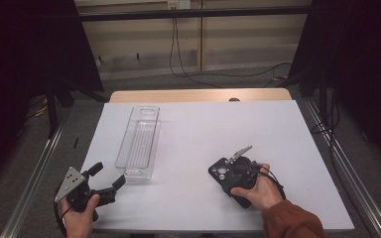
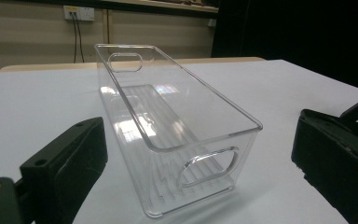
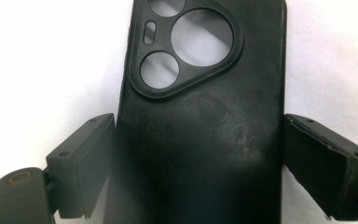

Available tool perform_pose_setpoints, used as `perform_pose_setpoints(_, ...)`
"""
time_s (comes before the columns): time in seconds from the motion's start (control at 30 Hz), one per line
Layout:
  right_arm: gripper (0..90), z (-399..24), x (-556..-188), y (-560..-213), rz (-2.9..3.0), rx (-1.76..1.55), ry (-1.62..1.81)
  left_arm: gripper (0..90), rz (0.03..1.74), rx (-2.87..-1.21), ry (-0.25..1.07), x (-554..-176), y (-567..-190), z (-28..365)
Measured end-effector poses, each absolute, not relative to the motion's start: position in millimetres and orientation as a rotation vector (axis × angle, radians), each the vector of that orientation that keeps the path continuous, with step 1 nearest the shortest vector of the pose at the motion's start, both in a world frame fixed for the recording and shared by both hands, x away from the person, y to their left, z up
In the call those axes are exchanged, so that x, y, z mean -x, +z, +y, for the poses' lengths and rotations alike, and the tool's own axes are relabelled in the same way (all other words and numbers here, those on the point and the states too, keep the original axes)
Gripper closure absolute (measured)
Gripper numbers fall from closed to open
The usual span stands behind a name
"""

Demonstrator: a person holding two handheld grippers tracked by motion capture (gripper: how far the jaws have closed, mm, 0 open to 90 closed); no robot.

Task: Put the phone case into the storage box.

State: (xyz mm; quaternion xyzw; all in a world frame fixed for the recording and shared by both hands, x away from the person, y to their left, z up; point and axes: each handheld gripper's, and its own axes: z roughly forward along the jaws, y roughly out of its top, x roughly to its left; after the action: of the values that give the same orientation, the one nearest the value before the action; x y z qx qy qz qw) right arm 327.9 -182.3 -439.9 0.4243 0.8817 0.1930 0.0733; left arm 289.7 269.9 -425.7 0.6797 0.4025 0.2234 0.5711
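A black phone case lies back up on the white table top, its camera cut-outs toward the far side. My right gripper straddles it from the near end. In the right gripper view both pads touch the long edges of the phone case, with the right gripper shut on it. My left gripper rests at the table's near left corner, open, with nothing between its fingers. It faces the near end of a long clear plastic bin. In the left gripper view the left gripper frames the empty bin.
The white sheet ends at a wooden strip at the far edge. Metal rails run along both sides of the table. Cables hang on the wall behind. A grey three-cornered plate sits on top of the left gripper.
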Motion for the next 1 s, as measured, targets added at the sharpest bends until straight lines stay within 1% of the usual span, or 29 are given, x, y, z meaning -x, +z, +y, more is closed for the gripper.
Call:
perform_pose_setpoints(0.27,14.5,-185,-331,-438,2.69,-1.237,0.572,3.5,0.941,-1.601,0.526,-290,-426,270)
perform_pose_setpoints(0.63,14.8,-187,-330,-435,2.68,-1.205,0.633,3.5,0.941,-1.599,0.525,-290,-426,270)
perform_pose_setpoints(1.0,14.7,-201,-329,-420,2.572,-1.209,0.762,3.5,0.939,-1.604,0.524,-290,-426,269)
